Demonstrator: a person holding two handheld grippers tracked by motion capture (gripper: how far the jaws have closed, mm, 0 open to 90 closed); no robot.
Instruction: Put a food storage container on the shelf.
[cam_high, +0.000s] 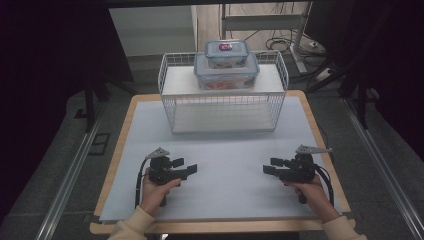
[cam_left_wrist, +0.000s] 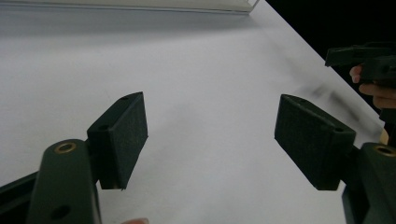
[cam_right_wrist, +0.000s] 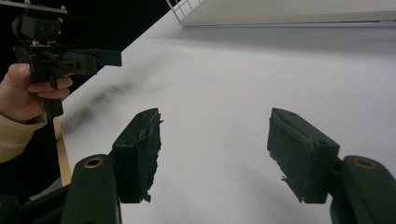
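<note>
Both grippers sit low over the white mat near the table's front edge, the left gripper toward the front left corner and the right gripper toward the front right, their tips pointing at each other and well apart. Each has its jaws spread wide with only bare mat between them. At the back edge stands a wire rack, and on its shelf a small box rests on a bigger box.
</note>
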